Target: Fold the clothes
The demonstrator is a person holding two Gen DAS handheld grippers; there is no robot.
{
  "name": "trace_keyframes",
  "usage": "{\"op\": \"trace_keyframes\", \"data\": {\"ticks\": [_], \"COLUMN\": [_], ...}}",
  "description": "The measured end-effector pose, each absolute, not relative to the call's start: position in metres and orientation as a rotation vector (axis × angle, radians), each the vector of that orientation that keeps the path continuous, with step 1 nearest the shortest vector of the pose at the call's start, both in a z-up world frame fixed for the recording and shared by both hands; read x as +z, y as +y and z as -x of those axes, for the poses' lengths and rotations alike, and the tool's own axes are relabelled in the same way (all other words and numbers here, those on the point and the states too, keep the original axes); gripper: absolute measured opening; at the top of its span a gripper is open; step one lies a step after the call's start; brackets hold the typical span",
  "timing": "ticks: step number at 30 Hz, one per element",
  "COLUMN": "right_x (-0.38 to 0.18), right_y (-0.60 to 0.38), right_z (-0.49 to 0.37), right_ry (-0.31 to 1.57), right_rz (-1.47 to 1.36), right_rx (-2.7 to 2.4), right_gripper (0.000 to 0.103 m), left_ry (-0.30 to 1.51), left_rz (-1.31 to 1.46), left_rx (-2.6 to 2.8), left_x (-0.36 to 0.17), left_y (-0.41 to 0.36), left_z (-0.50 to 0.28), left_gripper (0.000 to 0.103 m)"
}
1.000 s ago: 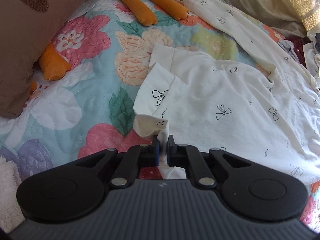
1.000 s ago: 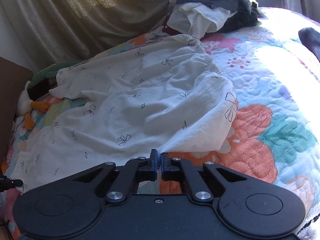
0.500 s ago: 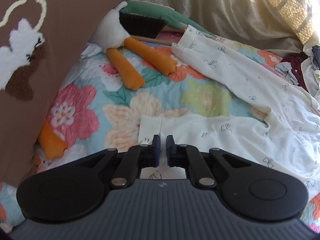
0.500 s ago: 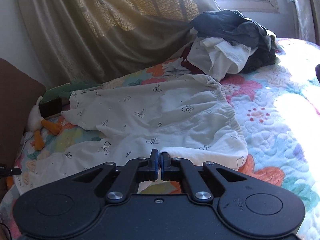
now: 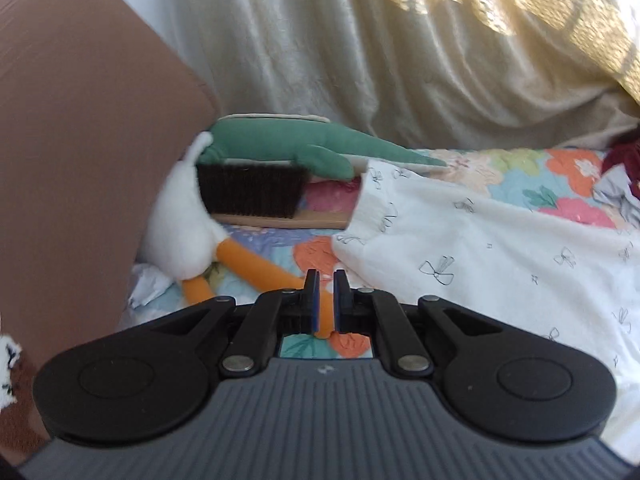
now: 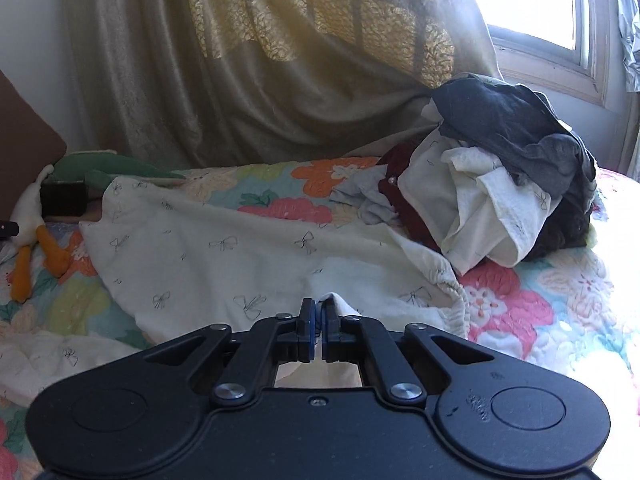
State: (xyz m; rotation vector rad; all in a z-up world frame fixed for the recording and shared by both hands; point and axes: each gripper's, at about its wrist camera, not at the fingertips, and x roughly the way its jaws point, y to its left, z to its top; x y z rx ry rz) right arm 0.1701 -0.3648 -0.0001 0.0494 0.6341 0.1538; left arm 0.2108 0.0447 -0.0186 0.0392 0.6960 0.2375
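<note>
Bed, floral quilt [image 6: 520,312]: one, spread under everything; its near and right parts run out of frame. Curtain [image 6: 240,80]: one, hanging behind the bed, with a bright window at the right edge, cut off.

White garment with bow print [image 6: 224,264]: one, lying spread across the quilt middle, elastic-gathered edge toward the right. Its near part is hidden behind the right gripper body. In the left wrist view the same garment [image 5: 500,248] fills the right side; its lower edge is cut off.

Clothes pile [image 6: 512,184]: one heap at the far right of the bed; dark grey, white and dark red pieces are visible, number of items hard to tell.

Brown cushion [image 5: 80,160]: one, at left, partly out of frame. Plush duck [image 5: 180,232]: one, white body, two orange legs; head hidden. Green plush [image 5: 288,148]: one. Brush [image 5: 252,196]: one, handle end hidden under the garment.

Right gripper [image 6: 319,320]: jaws nearly closed, pinching a peak of the white garment.

Left gripper [image 5: 324,292]: jaws a narrow gap apart, holding nothing, above an orange leg.
</note>
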Motion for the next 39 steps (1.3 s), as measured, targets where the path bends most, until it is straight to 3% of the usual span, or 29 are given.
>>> {"op": "trace_keyframes", "data": {"ticks": [3, 8, 9, 11, 12, 16, 19, 21, 22, 23, 29, 39], "right_x": [-0.005, -0.027, -0.031, -0.034, -0.035, -0.039, -0.043, -0.045, -0.046, -0.047, -0.042, -0.010], "right_y": [-0.370, -0.363, -0.361, -0.358, -0.356, -0.348, -0.342, -0.338, -0.336, -0.336, -0.340, -0.363], "right_z": [-0.189, -0.200, -0.202, -0.202, -0.201, -0.199, -0.198, -0.197, -0.197, -0.197, -0.204, -0.276], "right_ry": [0.617, 0.677, 0.689, 0.702, 0.707, 0.729, 0.745, 0.756, 0.761, 0.764, 0.736, 0.714], "right_rz": [-0.093, -0.154, -0.172, -0.169, -0.164, -0.147, -0.135, -0.126, -0.122, -0.116, -0.085, -0.101], "right_rx": [0.132, 0.084, 0.072, 0.075, 0.078, 0.091, 0.100, 0.106, 0.109, 0.110, 0.085, 0.089], "right_gripper": [0.003, 0.004, 0.004, 0.004, 0.004, 0.004, 0.004, 0.004, 0.004, 0.004, 0.004, 0.004], "left_ry": [0.815, 1.064, 1.086, 1.080, 1.092, 1.148, 1.153, 1.135, 1.122, 1.108, 0.842, 0.576], "left_rz": [0.091, 0.282, 0.311, 0.368, 0.383, 0.460, 0.441, 0.387, 0.346, 0.291, 0.055, 0.029], "left_rx": [0.140, 0.061, 0.041, 0.016, 0.007, -0.067, -0.087, -0.096, -0.094, -0.084, -0.021, 0.089], "left_x": [-0.042, -0.085, -0.087, -0.088, -0.090, -0.097, -0.104, -0.109, -0.109, -0.107, -0.053, 0.012], "left_y": [0.060, 0.090, 0.094, 0.101, 0.102, 0.104, 0.098, 0.088, 0.083, 0.077, 0.059, 0.049], "left_z": [-0.195, -0.154, -0.147, -0.133, -0.129, -0.116, -0.110, -0.110, -0.112, -0.112, -0.117, -0.280], "left_gripper": [0.011, 0.027, 0.029, 0.051, 0.055, 0.059, 0.068, 0.059, 0.024, 0.003, 0.002, 0.002]}}
